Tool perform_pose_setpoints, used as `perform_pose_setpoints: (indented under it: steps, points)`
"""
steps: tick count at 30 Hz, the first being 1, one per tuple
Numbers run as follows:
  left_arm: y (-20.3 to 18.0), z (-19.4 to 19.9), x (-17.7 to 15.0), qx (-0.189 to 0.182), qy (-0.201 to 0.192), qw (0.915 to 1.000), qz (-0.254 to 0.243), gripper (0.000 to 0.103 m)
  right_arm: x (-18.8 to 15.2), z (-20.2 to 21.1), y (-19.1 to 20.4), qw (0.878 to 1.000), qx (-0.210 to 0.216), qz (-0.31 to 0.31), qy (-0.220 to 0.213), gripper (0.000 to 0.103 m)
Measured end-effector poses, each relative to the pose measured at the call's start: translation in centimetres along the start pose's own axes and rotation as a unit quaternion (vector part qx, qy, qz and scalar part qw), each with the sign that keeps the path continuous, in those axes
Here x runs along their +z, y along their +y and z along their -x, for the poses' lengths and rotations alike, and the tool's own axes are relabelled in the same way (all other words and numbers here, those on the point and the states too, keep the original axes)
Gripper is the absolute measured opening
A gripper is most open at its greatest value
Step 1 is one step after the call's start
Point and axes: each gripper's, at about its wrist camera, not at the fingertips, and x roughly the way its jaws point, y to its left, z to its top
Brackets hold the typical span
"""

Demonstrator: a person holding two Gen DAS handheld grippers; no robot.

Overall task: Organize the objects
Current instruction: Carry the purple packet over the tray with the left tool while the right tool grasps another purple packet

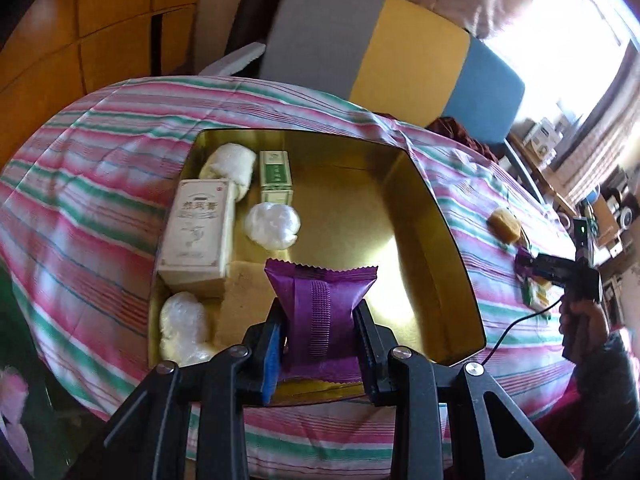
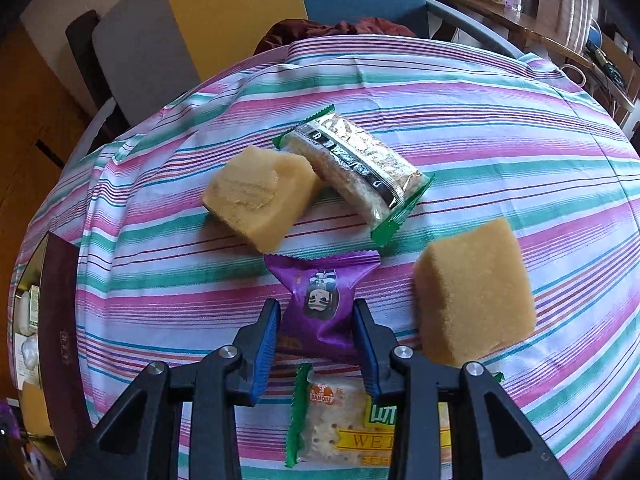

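- So the purple snack packet (image 1: 324, 312) is sitting squeezed upright between the left gripper (image 1: 320, 344) pads, hanging over the near part of the gold tin (image 1: 440, 216).
- Another purple packet (image 2: 320, 308) is getting pinched by the right gripper (image 2: 316, 344), whose jaws are clamped on its sides; it's lying on the striped cloth (image 2: 480, 128).
- Counting inside the tin: one cream box (image 1: 198, 232), one green box (image 1: 275, 176), three white bundles (image 1: 272, 224), one yellow sponge (image 1: 244, 300).
- Counting around the right claw: two yellow sponge blocks (image 2: 474, 288), one green-edged wafer pack (image 2: 360, 168) behind, one cracker pack (image 2: 340, 420) right underneath.
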Motion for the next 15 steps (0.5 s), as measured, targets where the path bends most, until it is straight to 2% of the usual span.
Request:
perform_pose_setpoints:
  steps: [5, 9, 11, 15]
  points:
    - [-1.6, -2.0, 1.7, -0.003, 0.009, 0.9996, -0.027, 0.033, -0.1, 0.0, 0.6, 1.0, 0.0, 0.012, 0.002, 0.036]
    - [-2.9, -4.9, 3.7, 0.004, 0.034, 0.9985, -0.042, 0.033, 0.0, -0.1, 0.7, 1.0, -0.003, 0.017, 0.002, 0.036]
    - [-3.6, -5.5, 5.1, 0.002, 0.029, 0.9982, -0.053, 0.033, 0.0, -0.2, 0.8, 1.0, -0.004, 0.019, 0.002, 0.036]
    - [-4.1, -8.3, 8.9, 0.02, 0.019, 0.9975, -0.065, 0.033, 0.0, -0.2, 1.0, 1.0, -0.006, 0.025, 0.003, 0.036]
